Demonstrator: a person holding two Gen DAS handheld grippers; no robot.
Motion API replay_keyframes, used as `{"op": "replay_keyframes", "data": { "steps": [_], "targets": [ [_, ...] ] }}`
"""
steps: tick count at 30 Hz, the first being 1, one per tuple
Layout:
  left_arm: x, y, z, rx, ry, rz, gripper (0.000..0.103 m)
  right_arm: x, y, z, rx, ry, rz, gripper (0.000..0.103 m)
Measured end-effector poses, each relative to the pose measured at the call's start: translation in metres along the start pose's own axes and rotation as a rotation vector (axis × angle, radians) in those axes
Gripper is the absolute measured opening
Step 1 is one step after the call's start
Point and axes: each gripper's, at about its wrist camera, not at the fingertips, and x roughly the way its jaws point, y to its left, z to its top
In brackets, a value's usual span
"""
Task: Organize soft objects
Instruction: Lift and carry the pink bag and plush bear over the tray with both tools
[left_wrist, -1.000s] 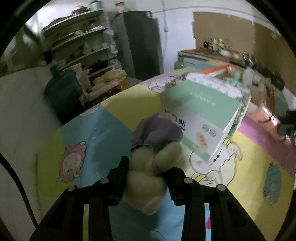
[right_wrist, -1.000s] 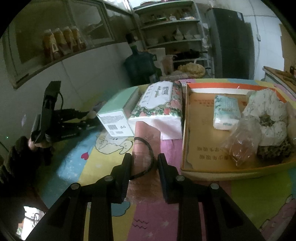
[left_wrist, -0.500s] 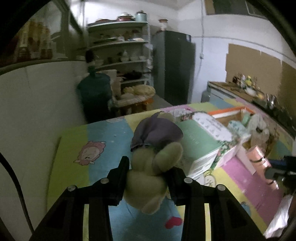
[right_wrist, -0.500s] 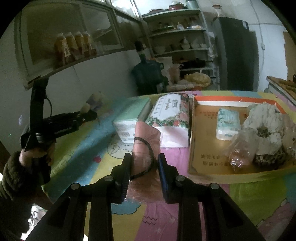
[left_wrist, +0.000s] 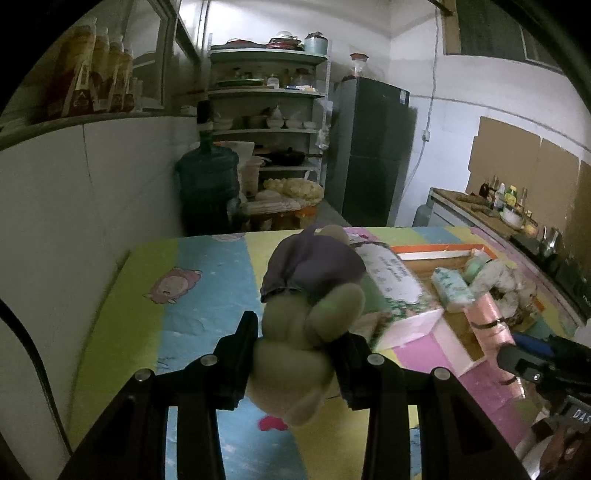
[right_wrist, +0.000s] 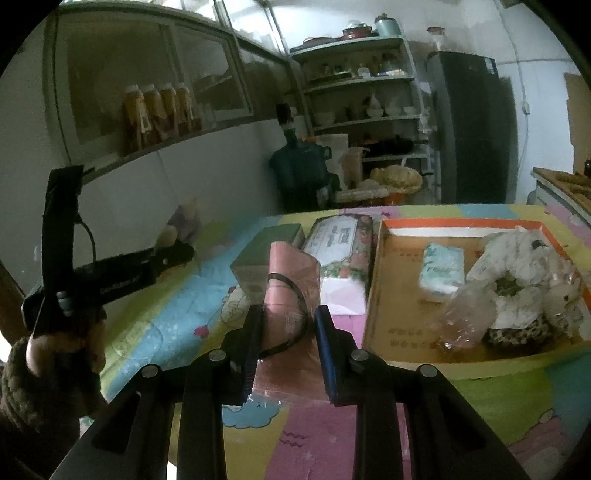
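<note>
A plush toy (left_wrist: 295, 332) is being gripped above the table (left_wrist: 207, 295) by the left gripper (left_wrist: 295, 350); a pink bundle (right_wrist: 288, 288) is being clamped by the right gripper (right_wrist: 286, 347) beside the box (right_wrist: 384, 295)

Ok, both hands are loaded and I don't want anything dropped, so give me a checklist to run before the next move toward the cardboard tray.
1. Left tongs clamped on the plush toy: ok, its body is squeezed between both fingers.
2. Right tongs clamped on the pink packet: ok.
3. Black band round the packet staying on: cannot tell.
4. Free floor in the cardboard tray: ok, bare card on its left side.
5. Tray contents out of the way: not ok, the white plush and clear bag crowd its right side.
6. Tissue packs between toy and tray: not ok, they lie across the path.
</note>
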Motion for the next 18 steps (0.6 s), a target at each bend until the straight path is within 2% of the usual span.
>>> {"op": "replay_keyframes", "data": {
  "steps": [11, 18],
  "targets": [
    [-0.007, -0.057, 0.000, -0.034, -0.033, -0.092, 0.039, -0.021, -0.026, 0.006, 0.032, -0.059, -0.024, 0.029],
    [0.002, -0.101, 0.005, -0.019, -0.031, -0.163, 0.039, -0.039, -0.053, 0.008, 0.074, -0.102, -0.059, 0.029]
  ]
}}
